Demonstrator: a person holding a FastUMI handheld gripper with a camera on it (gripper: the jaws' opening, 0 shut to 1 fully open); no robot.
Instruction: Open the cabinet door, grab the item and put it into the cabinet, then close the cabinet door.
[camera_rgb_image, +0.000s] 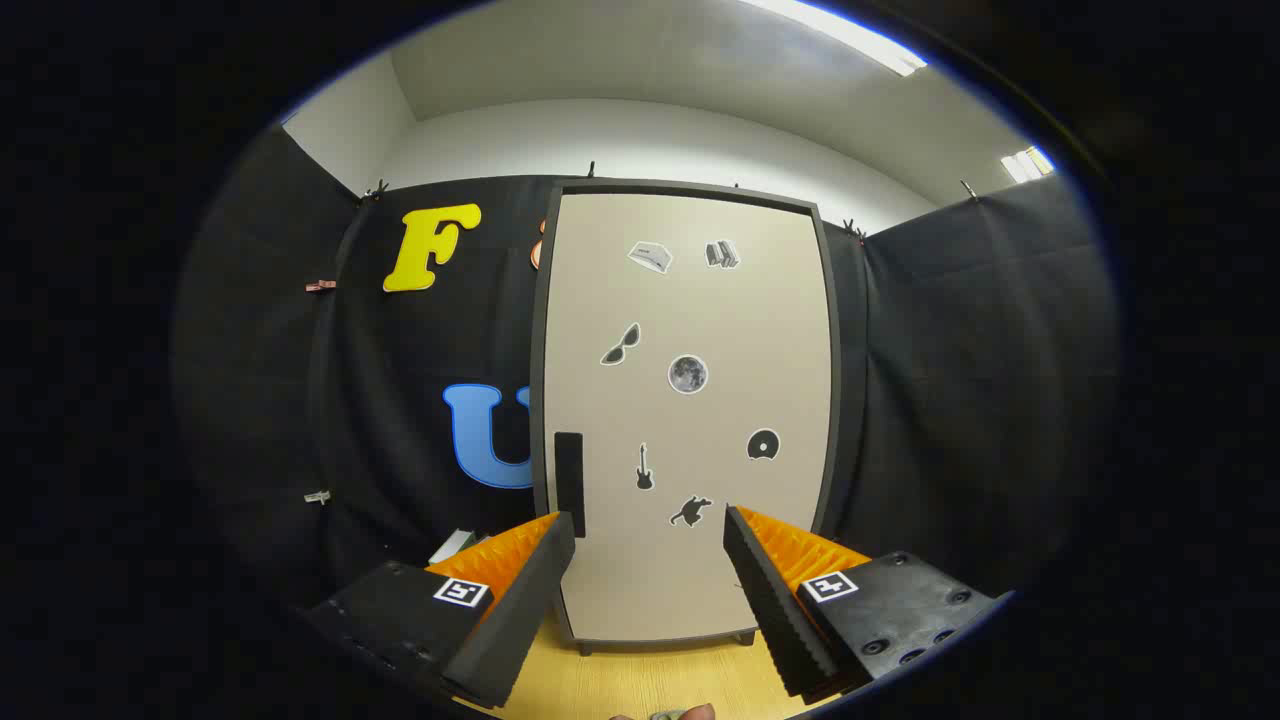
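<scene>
Presently the gripper (648, 528) stands with fingers apart and empty before the closed cabinet door (690, 420), whose dark handle (569, 484) lies just beyond the left finger; advisably, centre on that handle before closing and pulling.

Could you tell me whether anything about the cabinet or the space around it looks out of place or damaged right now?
Nothing stands out. The cabinet stands upright on the wooden table, its door shut and stickers intact, the dark handle on its left edge. The claw is open, holding nothing, just ahead of the door.
</scene>
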